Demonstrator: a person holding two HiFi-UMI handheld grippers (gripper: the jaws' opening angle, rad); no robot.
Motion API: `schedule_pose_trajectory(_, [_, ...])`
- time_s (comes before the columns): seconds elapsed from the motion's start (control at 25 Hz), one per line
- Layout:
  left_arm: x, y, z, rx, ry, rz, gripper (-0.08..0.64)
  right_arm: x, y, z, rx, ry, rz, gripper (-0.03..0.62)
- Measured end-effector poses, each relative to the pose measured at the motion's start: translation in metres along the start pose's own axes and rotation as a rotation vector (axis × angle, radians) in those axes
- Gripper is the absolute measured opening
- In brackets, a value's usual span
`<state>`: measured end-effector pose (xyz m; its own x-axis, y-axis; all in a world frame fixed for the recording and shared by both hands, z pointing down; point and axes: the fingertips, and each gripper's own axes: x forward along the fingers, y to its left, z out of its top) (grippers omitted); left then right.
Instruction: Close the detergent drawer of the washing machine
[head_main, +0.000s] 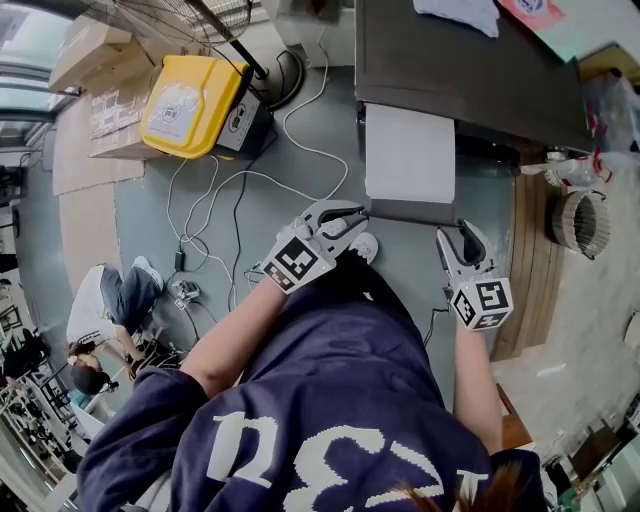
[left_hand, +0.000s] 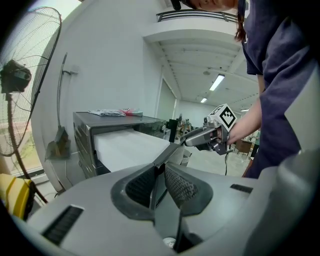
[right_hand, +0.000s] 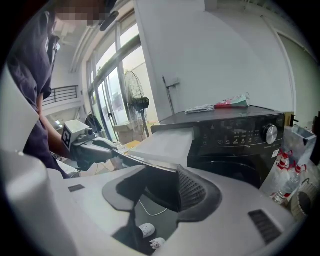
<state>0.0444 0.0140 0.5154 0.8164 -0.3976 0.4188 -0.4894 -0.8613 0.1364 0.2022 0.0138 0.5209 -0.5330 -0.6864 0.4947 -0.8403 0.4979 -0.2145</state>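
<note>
Detergent drawer (head_main: 408, 152) pulled out of washing machine (head_main: 450, 60). Left gripper (head_main: 352, 213) pinches drawer front's left corner. Right gripper (head_main: 459, 236) jaws apart, straddling right corner.

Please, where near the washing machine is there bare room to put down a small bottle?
Free: the washing machine has a bare dark top, between the white cloth and the pulled-out drawer. Crowded: the drawer's front, where the left gripper and right gripper sit; the floor at left, with cables and a yellow case.
</note>
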Motion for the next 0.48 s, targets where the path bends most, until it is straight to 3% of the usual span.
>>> schedule_pose_trajectory(0.48, [0.011, 0.014, 0.002, -0.009, 0.006, 0.041, 0.08, 0.013, -0.012, 0.004, -0.011, 0.01, 0.02, 0.204])
